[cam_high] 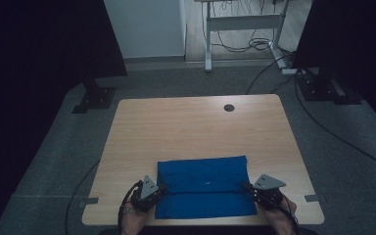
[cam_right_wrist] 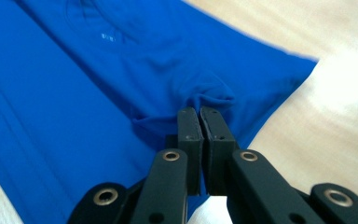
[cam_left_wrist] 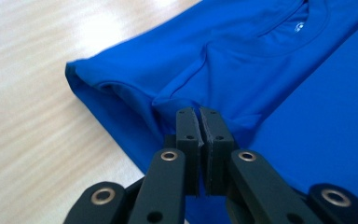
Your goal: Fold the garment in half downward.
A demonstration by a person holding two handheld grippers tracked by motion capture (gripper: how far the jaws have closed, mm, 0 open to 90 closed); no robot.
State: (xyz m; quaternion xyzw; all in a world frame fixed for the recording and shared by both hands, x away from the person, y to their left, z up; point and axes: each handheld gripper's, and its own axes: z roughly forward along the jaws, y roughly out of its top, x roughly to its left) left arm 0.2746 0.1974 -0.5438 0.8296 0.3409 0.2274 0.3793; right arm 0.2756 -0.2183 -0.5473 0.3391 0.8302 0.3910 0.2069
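Note:
A blue T-shirt (cam_high: 203, 186) lies folded on the near part of the wooden table (cam_high: 196, 127), its collar and small white label facing up. My left gripper (cam_high: 157, 190) is at the shirt's left edge, shut on a pinch of blue cloth (cam_left_wrist: 186, 100). My right gripper (cam_high: 249, 188) is at the shirt's right edge, shut on a bunched fold of the shirt (cam_right_wrist: 209, 95). In both gripper views the black jaws press together with fabric gathered at their tips (cam_left_wrist: 198, 112) (cam_right_wrist: 199, 112). A hand holds each gripper from the table's near edge.
The table has a round cable hole (cam_high: 229, 107) near its far edge. Beyond it stand a white desk frame (cam_high: 245, 22) with cables, and black stands (cam_high: 95, 95) (cam_high: 323, 88) on the grey carpet at both sides.

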